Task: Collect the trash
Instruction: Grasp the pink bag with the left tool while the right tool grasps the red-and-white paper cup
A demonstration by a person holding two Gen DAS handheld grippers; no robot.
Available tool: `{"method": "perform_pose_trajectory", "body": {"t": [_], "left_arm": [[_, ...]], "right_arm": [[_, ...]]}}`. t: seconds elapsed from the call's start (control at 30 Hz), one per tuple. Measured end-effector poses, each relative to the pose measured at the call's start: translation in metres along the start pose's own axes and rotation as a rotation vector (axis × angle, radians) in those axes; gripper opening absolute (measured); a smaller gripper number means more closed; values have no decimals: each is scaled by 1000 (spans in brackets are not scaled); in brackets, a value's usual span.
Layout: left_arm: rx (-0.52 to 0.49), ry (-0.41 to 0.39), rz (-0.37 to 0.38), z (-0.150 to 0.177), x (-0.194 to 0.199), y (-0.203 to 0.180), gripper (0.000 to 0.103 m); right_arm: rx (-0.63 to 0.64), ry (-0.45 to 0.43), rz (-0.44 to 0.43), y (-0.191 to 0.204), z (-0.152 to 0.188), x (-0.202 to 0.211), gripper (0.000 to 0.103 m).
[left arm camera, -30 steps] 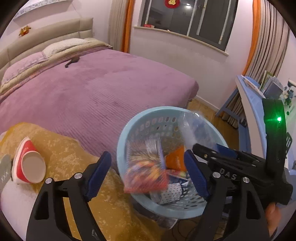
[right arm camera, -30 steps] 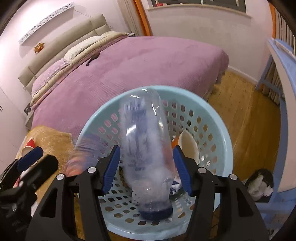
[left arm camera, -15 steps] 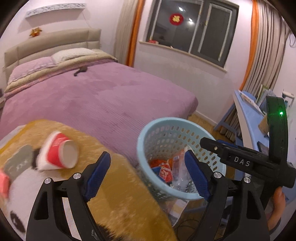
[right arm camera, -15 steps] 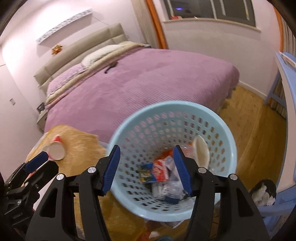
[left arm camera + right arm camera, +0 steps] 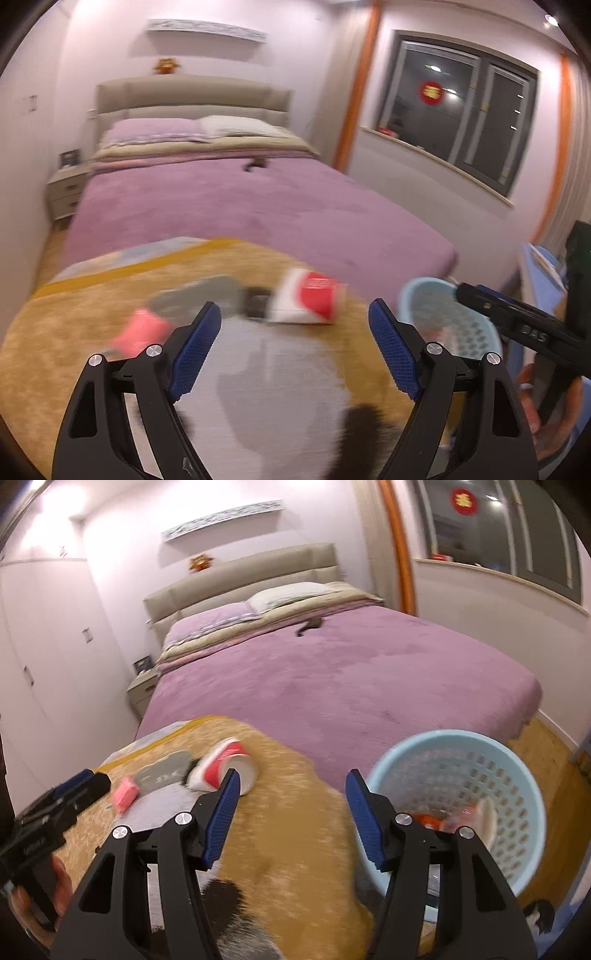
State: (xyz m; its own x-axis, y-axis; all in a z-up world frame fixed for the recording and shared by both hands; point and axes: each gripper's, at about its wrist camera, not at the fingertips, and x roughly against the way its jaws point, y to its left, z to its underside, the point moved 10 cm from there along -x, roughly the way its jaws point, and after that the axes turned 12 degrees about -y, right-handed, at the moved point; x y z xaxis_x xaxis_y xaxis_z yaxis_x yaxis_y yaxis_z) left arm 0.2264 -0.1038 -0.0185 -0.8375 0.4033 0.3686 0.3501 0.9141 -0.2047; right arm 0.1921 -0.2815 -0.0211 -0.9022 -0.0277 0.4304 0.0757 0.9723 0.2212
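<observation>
A red and white paper cup (image 5: 310, 299) lies on its side on the yellow plush blanket (image 5: 74, 350), just ahead of my left gripper (image 5: 295, 343), which is open and empty. Left of the cup lie a grey packet (image 5: 207, 299) and a small pink item (image 5: 138, 332). My right gripper (image 5: 293, 819) is open too, with nothing between its pads, and hovers between the cup (image 5: 221, 764) and the light-blue basket (image 5: 461, 760). Wrappers and a cup (image 5: 461, 812) lie in the basket.
A wide bed with a purple cover (image 5: 351, 672) fills the room behind the blanket. A nightstand (image 5: 64, 188) stands at its far left. Wooden floor (image 5: 546, 749) shows beside the basket, and a blue desk edge (image 5: 535, 266) is at the right.
The clear bottle has left my right gripper and a snack packet has dropped from the left; both lie in the basket. Both grippers have risen and swung left towards the blanket.
</observation>
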Motion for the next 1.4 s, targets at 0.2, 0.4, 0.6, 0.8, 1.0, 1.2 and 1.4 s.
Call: {"method": "perform_pose_trajectory", "body": {"t": [0.2, 0.4, 0.6, 0.8, 1.0, 1.2, 1.4], "left_arm": [[26, 21, -153, 4, -3, 81, 86], [0, 90, -281, 29, -25, 141, 86], [25, 182, -243, 43, -47, 150, 86], [9, 212, -268, 58, -58, 151, 81], [-1, 217, -286, 61, -58, 152, 71], [-70, 221, -321, 62, -59, 147, 56], [-85, 211, -328, 61, -57, 145, 40]], "right_arm": [[64, 24, -64, 48, 8, -35, 56], [89, 34, -80, 69, 16, -73, 57], [64, 61, -77, 75, 23, -112, 61], [32, 87, -75, 76, 40, -138, 62], [-1, 109, -78, 69, 44, -146, 68], [-1, 147, -85, 71, 49, -154, 68], [48, 169, -89, 79, 55, -155, 67]]}}
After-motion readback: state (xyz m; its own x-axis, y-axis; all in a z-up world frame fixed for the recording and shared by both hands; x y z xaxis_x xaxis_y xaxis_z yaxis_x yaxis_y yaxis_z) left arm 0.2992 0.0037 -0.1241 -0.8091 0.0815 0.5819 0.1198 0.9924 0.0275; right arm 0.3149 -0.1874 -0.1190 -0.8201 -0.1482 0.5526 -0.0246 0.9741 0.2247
